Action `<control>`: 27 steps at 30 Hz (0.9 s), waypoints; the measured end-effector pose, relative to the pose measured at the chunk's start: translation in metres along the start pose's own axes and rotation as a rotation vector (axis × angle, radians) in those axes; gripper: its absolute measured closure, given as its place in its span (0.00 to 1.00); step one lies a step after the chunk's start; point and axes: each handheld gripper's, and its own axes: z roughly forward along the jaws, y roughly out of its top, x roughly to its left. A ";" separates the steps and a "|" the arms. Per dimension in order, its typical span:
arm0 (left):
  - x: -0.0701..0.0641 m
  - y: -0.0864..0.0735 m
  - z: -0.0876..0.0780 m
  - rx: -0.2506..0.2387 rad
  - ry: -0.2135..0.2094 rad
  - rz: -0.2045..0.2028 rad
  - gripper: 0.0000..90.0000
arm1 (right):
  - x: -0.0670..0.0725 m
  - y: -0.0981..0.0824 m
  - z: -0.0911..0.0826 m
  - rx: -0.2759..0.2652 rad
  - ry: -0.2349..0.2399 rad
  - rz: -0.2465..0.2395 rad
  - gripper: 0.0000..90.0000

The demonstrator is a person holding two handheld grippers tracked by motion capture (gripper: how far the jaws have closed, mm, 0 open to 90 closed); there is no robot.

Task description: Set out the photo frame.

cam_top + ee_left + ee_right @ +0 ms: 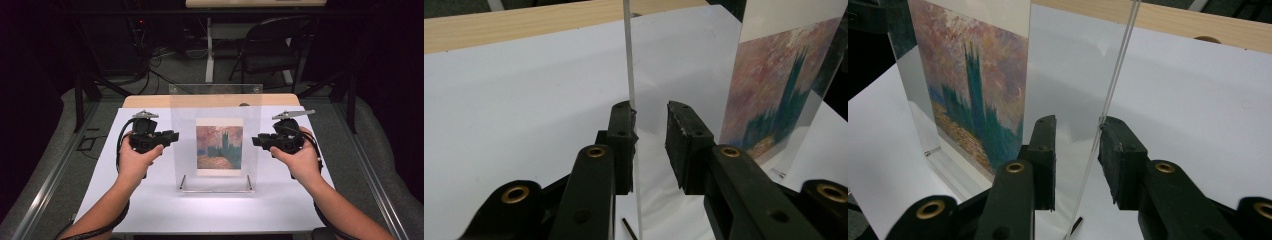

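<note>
Acrylic frame [216, 137], upright; painting print [219, 147] faces high view, edge-on in gripper views; left gripper [649, 135] and right gripper [1077, 145] at 9 and 3 o'clock, jaws part-open astride pane edges, one pad each touching

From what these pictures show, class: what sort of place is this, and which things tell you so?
Probably a lab or workshop set up for recording. A wooden table covered with white paper holds a clear acrylic picture frame; behind it stand a folding chair, loose cables on the floor and dark curtains.
</note>
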 end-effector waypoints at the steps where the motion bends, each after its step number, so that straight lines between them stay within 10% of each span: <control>1: 0.000 -0.001 -0.001 0.001 -0.003 0.002 0.81 | 0.000 -0.001 -0.001 0.004 0.002 0.000 0.76; 27: -0.007 -0.018 -0.015 0.035 -0.063 0.068 0.78 | 0.011 -0.016 -0.013 0.024 0.050 -0.050 0.76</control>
